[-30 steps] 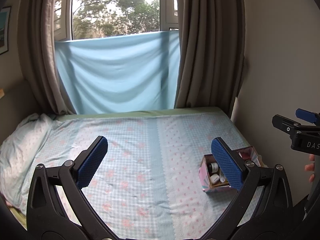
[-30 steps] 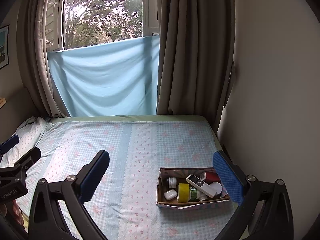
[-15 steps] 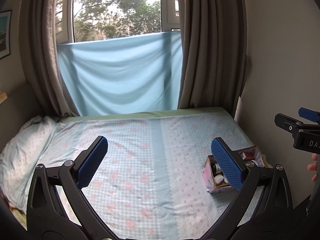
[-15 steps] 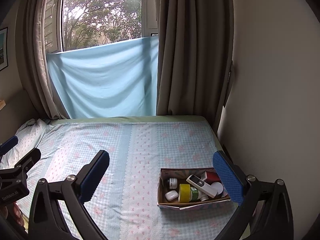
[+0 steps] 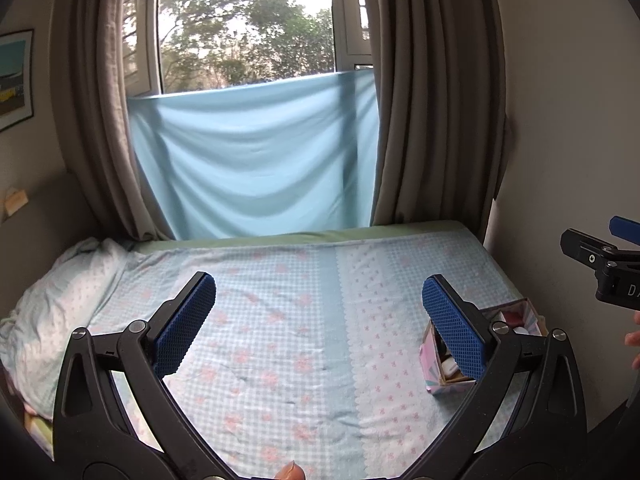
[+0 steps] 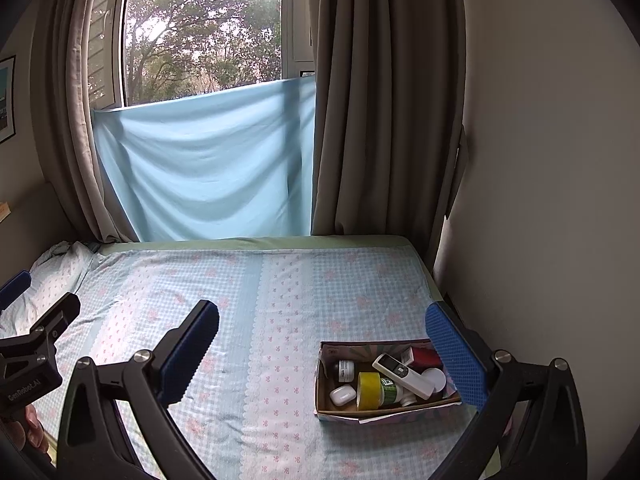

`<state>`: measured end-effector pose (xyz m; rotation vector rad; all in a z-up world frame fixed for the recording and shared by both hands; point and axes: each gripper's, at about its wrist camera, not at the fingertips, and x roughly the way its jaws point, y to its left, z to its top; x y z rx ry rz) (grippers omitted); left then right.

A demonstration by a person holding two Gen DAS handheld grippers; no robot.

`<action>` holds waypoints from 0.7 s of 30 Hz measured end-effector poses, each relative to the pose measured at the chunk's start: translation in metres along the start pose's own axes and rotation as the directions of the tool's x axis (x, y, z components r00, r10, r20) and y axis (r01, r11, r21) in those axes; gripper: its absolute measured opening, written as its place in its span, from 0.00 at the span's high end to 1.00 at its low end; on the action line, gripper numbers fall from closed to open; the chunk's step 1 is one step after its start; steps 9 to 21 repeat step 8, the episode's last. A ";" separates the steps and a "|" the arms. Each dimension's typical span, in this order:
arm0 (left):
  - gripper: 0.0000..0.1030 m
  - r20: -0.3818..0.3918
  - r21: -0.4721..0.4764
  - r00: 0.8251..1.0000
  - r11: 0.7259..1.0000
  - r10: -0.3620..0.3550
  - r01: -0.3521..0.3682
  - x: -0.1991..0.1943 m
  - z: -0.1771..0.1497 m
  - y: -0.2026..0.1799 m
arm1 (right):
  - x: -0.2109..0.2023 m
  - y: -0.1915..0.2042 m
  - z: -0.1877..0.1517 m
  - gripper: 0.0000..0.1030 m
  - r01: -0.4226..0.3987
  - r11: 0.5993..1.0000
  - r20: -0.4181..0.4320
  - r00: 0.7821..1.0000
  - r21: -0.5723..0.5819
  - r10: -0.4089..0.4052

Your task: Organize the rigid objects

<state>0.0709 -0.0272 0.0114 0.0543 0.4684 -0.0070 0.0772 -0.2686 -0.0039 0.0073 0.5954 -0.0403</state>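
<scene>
A small open cardboard box sits on the bed near its right edge, also in the left wrist view as the box. Inside lie a white remote-like device, a yellow tape roll, a white earbud case, a small jar, a red item and a white lid. My right gripper hangs open above the bed, its right pad over the box's right end. My left gripper is open and empty over the middle of the bed.
The bed has a blue checked sheet with pink flowers. A pillow lies at the left. Grey curtains and a hanging blue cloth cover the window behind. A bare wall runs along the bed's right side.
Both views have tilted slightly upward and drifted, so the box sits a little lower and further right in the left wrist view. Both grippers stayed open.
</scene>
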 end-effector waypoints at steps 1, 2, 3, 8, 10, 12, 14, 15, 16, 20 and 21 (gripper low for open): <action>0.00 0.009 -0.005 1.000 1.000 -0.002 0.002 0.000 0.000 0.000 | 0.000 0.000 0.000 0.00 0.001 1.000 0.001 1.000 0.000 -0.001; 0.00 0.019 -0.011 1.000 1.000 -0.003 0.003 -0.001 0.000 0.001 | 0.001 0.000 0.000 0.00 0.002 1.000 0.001 1.000 0.000 -0.002; 0.00 0.027 -0.017 1.000 1.000 -0.002 0.002 -0.001 0.000 0.001 | 0.001 0.000 0.000 0.00 0.002 1.000 0.000 1.000 0.001 -0.002; 0.00 0.035 -0.027 0.999 1.000 -0.013 0.013 0.001 -0.002 0.003 | 0.002 0.002 0.001 0.00 0.004 1.000 -0.004 1.000 0.001 -0.004; 0.00 0.035 -0.027 0.999 1.000 -0.013 0.013 0.001 -0.002 0.003 | 0.002 0.002 0.001 0.00 0.004 1.000 -0.004 1.000 0.001 -0.004; 0.00 0.035 -0.027 0.999 1.000 -0.013 0.013 0.001 -0.002 0.003 | 0.002 0.002 0.001 0.00 0.004 1.000 -0.004 1.000 0.001 -0.004; 0.00 0.035 -0.027 0.999 1.000 -0.013 0.013 0.001 -0.002 0.003 | 0.002 0.002 0.001 0.00 0.004 1.000 -0.004 1.000 0.001 -0.004; 0.00 0.035 -0.027 0.999 1.000 -0.013 0.013 0.001 -0.002 0.003 | 0.002 0.002 0.001 0.00 0.004 1.000 -0.004 1.000 0.001 -0.004; 0.00 0.035 -0.027 0.999 1.000 -0.013 0.013 0.001 -0.002 0.003 | 0.002 0.002 0.001 0.00 0.004 1.000 -0.004 1.000 0.001 -0.004; 0.00 0.035 -0.027 0.999 1.000 -0.013 0.013 0.001 -0.002 0.003 | 0.002 0.002 0.001 0.00 0.004 1.000 -0.004 1.000 0.001 -0.004; 0.00 0.035 -0.027 0.999 1.000 -0.013 0.013 0.001 -0.002 0.003 | 0.002 0.002 0.001 0.00 0.004 1.000 -0.004 1.000 0.001 -0.004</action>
